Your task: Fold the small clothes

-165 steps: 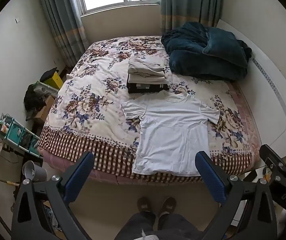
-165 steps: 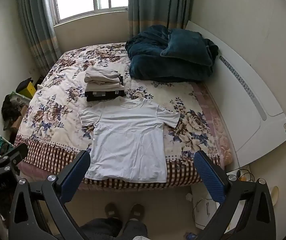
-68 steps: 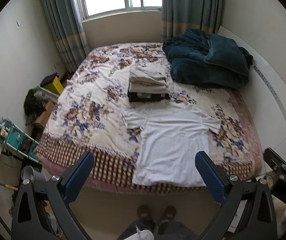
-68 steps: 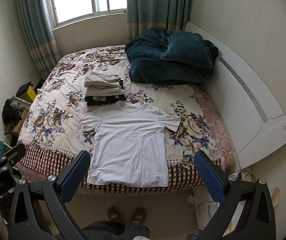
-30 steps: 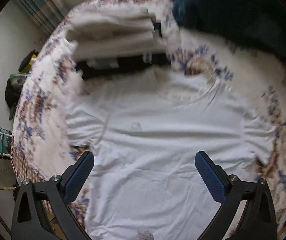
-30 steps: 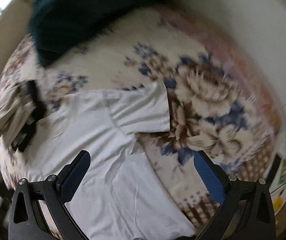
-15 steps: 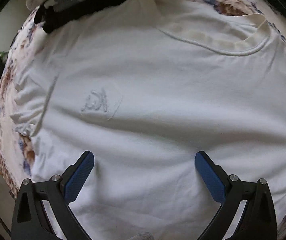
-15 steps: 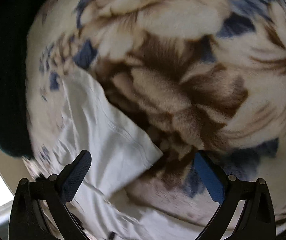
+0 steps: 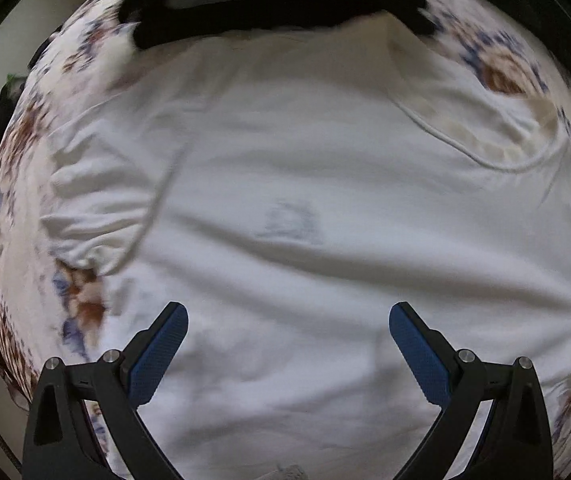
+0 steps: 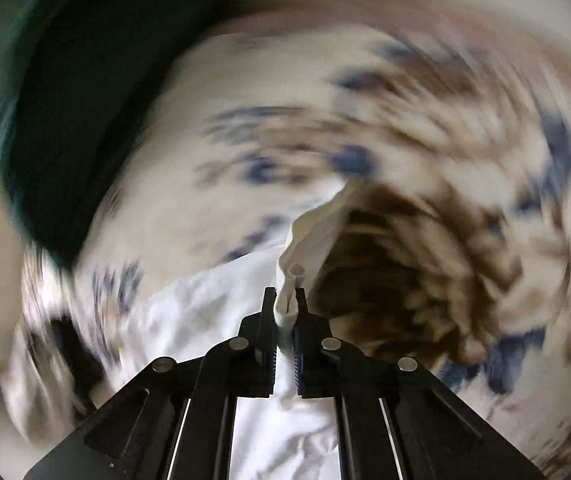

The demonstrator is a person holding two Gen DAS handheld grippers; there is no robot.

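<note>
Both tongs hang low over the bed, one in each hand. Right tongs (image 10: 285, 300) are pressed together and pinching the edge of a sleeve (image 10: 313, 236) of the white cotton T-shirt (image 9: 325, 184), with a bunched fold of cloth sticking out past the tips. Left tongs (image 9: 287, 320) are spread wide with nothing between the blue pads (image 9: 157, 352), hovering above the chest of the shirt. It lies flat and face up on the flowery bed cover (image 9: 17, 184), with its round neck hole (image 9: 481, 136) at about 2 o'clock in the left view and its other sleeve (image 9: 97, 204) at 9 o'clock. A dark folded pile (image 9: 269, 8) sits just past the shirt at 12 o'clock. I think the shirt will feel very light and floppy. It is soft, so it will sag and wrinkle when lifted, and it will not break. Thin cloth can slip out of a small pinch, so a good place to grab is a hem, a sleeve edge or a shoulder seam, where it is thicker. It looks plain white with soft creases and a faint small mark (image 9: 289, 224) on the chest. The right view is very blurry.
</note>
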